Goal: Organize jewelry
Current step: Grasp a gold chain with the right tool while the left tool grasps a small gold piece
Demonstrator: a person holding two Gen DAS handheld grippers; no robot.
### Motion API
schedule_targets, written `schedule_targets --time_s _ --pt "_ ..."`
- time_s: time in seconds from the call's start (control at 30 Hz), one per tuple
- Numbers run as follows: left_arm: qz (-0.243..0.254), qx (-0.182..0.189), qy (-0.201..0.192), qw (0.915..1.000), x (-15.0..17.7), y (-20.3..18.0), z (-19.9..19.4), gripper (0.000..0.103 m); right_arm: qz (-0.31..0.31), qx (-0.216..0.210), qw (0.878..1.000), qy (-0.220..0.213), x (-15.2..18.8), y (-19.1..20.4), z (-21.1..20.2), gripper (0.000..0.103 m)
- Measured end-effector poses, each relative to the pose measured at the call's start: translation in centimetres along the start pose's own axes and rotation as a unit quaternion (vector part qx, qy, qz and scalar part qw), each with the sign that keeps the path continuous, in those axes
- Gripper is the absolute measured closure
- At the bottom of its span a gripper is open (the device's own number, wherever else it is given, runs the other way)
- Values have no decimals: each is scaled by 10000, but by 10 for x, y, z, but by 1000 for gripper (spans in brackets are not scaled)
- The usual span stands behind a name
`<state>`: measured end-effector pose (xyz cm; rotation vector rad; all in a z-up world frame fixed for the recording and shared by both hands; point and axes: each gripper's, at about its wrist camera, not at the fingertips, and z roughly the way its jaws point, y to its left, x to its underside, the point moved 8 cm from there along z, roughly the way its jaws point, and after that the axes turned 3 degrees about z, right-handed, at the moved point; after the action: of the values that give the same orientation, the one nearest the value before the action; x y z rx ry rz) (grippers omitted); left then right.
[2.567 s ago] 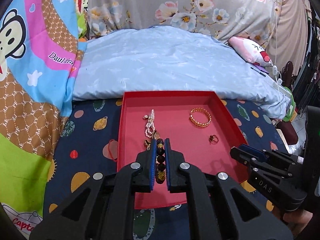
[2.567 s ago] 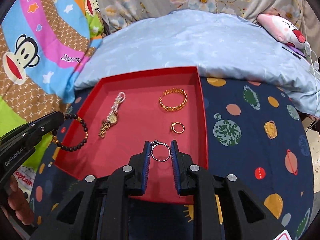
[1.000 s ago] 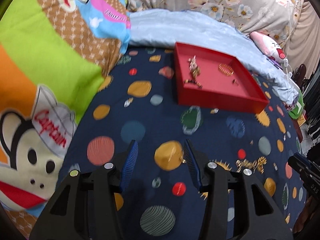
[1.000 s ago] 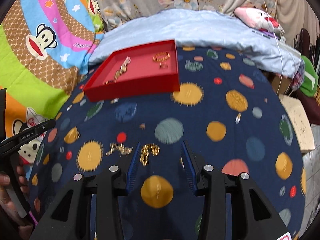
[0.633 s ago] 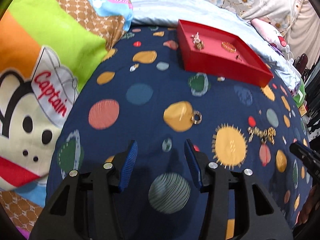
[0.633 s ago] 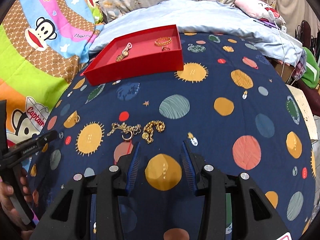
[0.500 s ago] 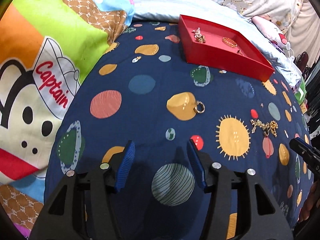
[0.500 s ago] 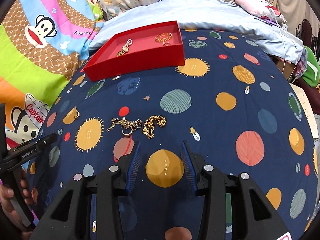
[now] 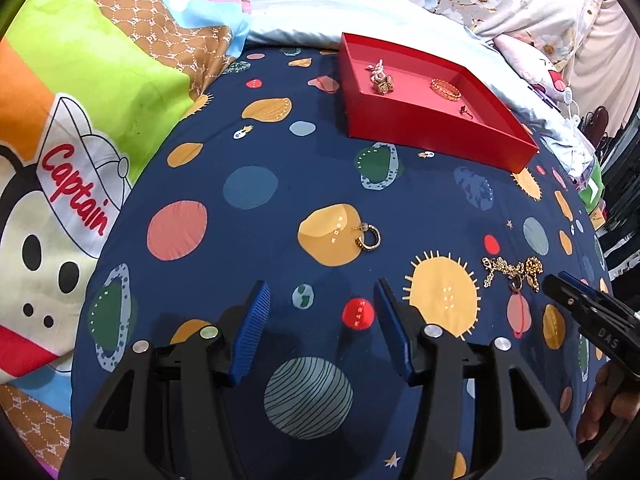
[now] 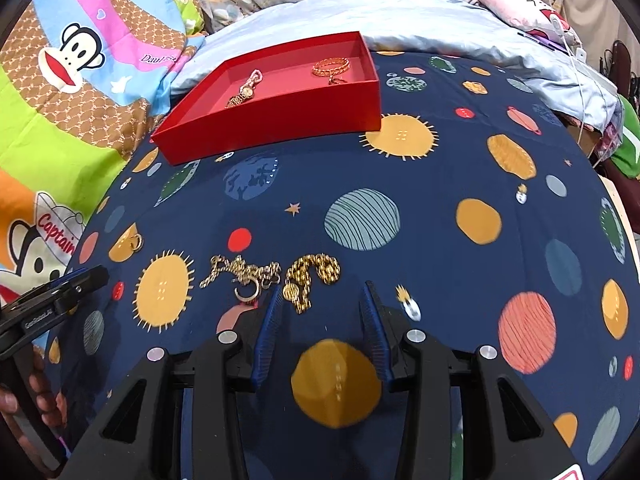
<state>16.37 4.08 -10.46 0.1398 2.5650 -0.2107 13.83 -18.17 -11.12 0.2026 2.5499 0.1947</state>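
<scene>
Left gripper (image 9: 320,304) open, empty, above gold ring (image 9: 368,237). Right gripper (image 10: 320,300) open, empty, nearing gold chain (image 10: 311,276); touching unclear. Red tray (image 10: 280,116) beyond.

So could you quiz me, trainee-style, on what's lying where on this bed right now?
1. True or false: the red tray holds a watch.
2. Which lies nearer the right hand-held gripper: A) gold chain, B) gold bangle, C) hoop ring?
3. Fill in: the left hand-held gripper holds ____.

Key: 1 true; 2 A; 3 nothing, its jaws stand apart over the bedsheet.
</scene>
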Motion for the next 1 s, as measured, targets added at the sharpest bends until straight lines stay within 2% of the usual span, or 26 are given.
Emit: schedule_targets --time_s 0.3,0.37,0.47,0.87,0.97,1.0 --pt "-80 35 4 10000 -7 -3 9 51 -151 108 9998 17 -10 6 17 78" --pt "-75 42 24 10000 -8 -4 12 51 -209 140 9997 0 -10 8 18 88" --pt "-62 44 21 10000 -11 -7 17 51 -170 35 9998 17 -10 9 19 96" --pt "44 8 -26 10000 -27 -18 35 53 -25 -54 10000 48 -11 8 16 97" --pt "122 -35 -65 9999 -31 -22 38 65 -25 -77 9999 59 -12 7 15 97" --pt "138 -32 -71 9999 -33 -24 39 74 -21 -82 9999 68 -12 7 15 97"
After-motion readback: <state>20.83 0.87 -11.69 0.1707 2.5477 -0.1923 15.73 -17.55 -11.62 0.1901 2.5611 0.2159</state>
